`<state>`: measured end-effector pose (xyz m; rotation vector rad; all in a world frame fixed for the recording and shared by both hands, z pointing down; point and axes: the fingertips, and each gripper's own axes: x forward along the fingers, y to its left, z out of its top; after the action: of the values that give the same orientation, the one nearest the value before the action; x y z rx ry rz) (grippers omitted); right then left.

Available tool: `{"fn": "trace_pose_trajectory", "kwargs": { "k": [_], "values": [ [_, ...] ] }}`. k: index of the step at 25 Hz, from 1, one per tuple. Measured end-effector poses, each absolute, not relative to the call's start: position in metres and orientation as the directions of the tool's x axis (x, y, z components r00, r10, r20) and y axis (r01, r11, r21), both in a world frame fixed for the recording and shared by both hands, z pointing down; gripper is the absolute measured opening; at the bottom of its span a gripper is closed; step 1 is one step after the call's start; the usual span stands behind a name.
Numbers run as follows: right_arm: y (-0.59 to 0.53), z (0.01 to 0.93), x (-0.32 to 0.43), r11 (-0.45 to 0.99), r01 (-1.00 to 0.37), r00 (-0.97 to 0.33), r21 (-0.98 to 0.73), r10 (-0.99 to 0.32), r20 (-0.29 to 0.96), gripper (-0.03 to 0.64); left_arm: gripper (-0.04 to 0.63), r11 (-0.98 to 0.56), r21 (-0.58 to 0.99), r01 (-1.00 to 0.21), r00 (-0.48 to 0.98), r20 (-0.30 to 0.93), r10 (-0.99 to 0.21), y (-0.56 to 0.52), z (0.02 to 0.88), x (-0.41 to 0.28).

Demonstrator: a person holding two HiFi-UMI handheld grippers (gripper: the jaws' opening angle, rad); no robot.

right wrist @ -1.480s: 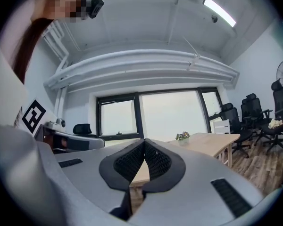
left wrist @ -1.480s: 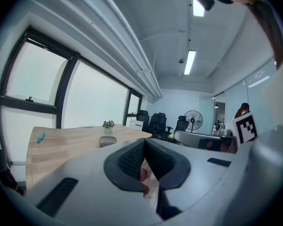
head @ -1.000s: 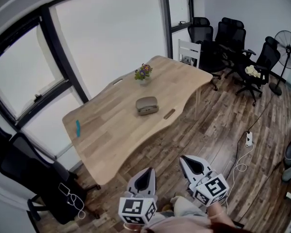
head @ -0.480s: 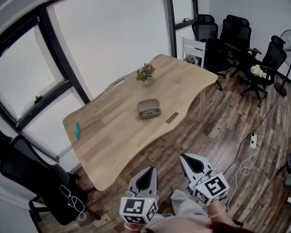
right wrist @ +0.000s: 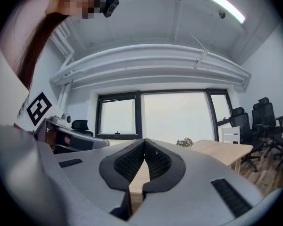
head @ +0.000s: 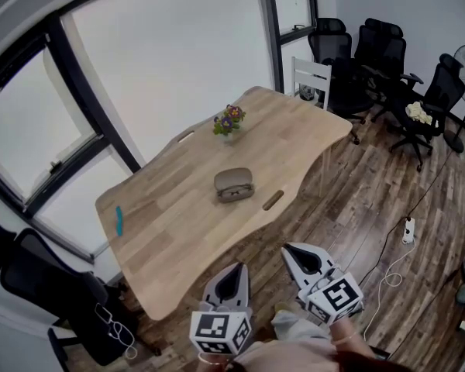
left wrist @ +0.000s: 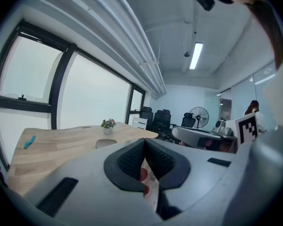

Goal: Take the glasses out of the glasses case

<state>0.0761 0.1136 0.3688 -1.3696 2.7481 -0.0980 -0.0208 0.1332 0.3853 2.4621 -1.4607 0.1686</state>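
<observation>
Both empty: we are holding the left gripper and right gripper clenched and low, as nothing is within reach. Glasses case is sitting well ahead of both on the counter; we are judging the approach not yet begun.

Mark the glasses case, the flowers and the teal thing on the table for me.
glasses case (head: pixel 234 183), head view, middle of its top surface.
flowers (head: pixel 229 119), head view, on the blossoms.
teal thing (head: pixel 118 220), head view, midway along its length.
</observation>
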Motion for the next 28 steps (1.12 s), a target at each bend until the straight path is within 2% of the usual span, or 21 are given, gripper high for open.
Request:
{"fn": "trace_pose_trajectory", "kwargs": {
  "k": [17,28],
  "values": [
    [0.037,0.367,0.112,0.67,-0.73,-0.667,-0.137,-0.742,-0.07,0.002,0.002,-0.374,0.156,-0.914,0.402,0.227,-0.887,0.06,0.379,0.018],
    [0.011,0.374,0.108,0.703,-0.695,-0.702,-0.149,-0.709,-0.071,0.002,0.002,-0.301,0.153,-0.941,0.332,0.253,-0.909,0.049,0.389,0.008]
  ]
}}
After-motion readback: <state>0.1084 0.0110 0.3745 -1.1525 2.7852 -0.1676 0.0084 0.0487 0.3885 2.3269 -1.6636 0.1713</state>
